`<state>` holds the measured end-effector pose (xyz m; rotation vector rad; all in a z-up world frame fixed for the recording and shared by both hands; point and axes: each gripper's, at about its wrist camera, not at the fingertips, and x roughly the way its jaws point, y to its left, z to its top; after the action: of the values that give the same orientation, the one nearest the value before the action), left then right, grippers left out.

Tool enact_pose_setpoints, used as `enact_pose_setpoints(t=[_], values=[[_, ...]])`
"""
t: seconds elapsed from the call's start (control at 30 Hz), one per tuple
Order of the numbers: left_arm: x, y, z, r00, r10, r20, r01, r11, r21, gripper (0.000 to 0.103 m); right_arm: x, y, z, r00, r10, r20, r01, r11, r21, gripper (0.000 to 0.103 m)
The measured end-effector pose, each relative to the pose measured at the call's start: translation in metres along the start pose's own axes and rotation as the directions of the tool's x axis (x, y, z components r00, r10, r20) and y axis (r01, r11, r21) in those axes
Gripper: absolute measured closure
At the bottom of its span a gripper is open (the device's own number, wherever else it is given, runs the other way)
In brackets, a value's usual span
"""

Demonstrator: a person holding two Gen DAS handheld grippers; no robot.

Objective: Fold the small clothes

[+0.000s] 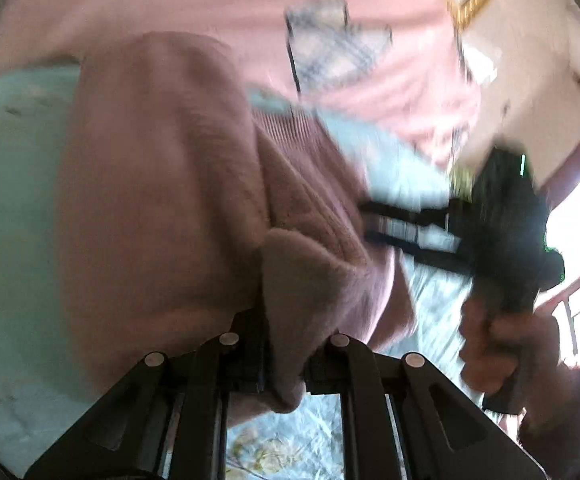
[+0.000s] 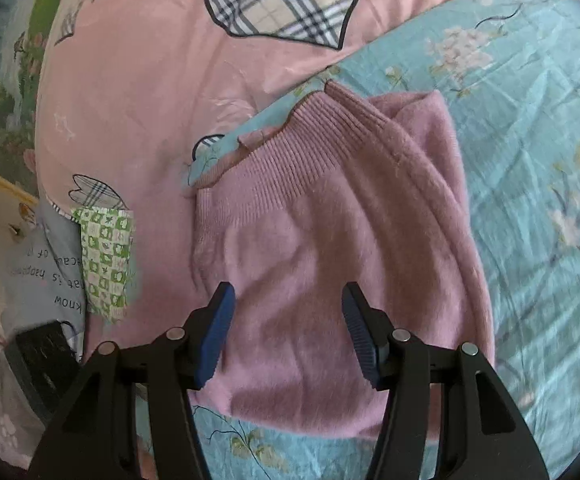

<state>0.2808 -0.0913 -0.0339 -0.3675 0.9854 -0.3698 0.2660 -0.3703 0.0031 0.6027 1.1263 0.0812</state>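
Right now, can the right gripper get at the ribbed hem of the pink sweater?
Probably yes. The right gripper hovers open over the pink sweater, and its ribbed hem lies exposed just ahead with nothing over it. The left gripper pinches a different fold.

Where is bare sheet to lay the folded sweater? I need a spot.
The floral blue bedsheet lies bare right of the pink sweater; a narrow strip shows below its hem. The left is crowded: the pink duvet and a green checked cloth.

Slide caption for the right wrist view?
Open right claw hovers over a pink sweater on a blue floral sheet.
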Motion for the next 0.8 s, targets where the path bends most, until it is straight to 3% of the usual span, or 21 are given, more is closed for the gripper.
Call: enact_pose_setpoints(t=[0.1, 0.43, 0.47, 0.53, 0.57, 0.67, 0.8], values=[[0.02, -0.001, -0.005, 0.999, 0.01, -0.047, -0.01, 1.0, 0.007, 0.092, 0.017, -0.004, 0.008, 0.999, 0.017, -0.041, -0.016, 1.0, 0.009, 0.046], [0.012, -0.007, -0.003, 0.999, 0.021, -0.042, -0.02, 1.0, 0.018, 0.092, 0.088, 0.022, 0.032, 0.981, 0.154, -0.115, -0.157, 0.987, -0.02, 0.046], [0.011, -0.007, -0.003, 0.999, 0.02, -0.043, -0.019, 1.0, 0.014, 0.092, 0.095, 0.027, 0.035, 0.978, 0.171, -0.12, -0.176, 0.984, -0.028, 0.048], [0.011, -0.012, -0.001, 0.999, 0.023, -0.042, -0.022, 1.0, 0.013, 0.092, 0.108, 0.038, 0.041, 0.968, 0.208, -0.142, -0.217, 0.975, -0.047, 0.08], [0.007, -0.014, 0.0, 0.999, 0.02, -0.039, -0.019, 1.0, 0.013, 0.092, 0.113, 0.043, 0.043, 0.966, 0.199, -0.163, -0.211, 0.976, -0.058, 0.088], [-0.008, -0.03, 0.011, 1.0, -0.027, -0.016, 0.027, 0.999, 0.038, 0.092, 0.096, 0.06, 0.048, 0.971, 0.194, -0.142, -0.212, 0.969, -0.126, 0.089], [-0.008, -0.074, 0.03, 0.991, -0.131, -0.006, 0.131, 0.984, 0.119, 0.092, 0.032, 0.07, 0.062, 0.972, 0.227, -0.055, -0.234, 0.949, -0.211, 0.089]])
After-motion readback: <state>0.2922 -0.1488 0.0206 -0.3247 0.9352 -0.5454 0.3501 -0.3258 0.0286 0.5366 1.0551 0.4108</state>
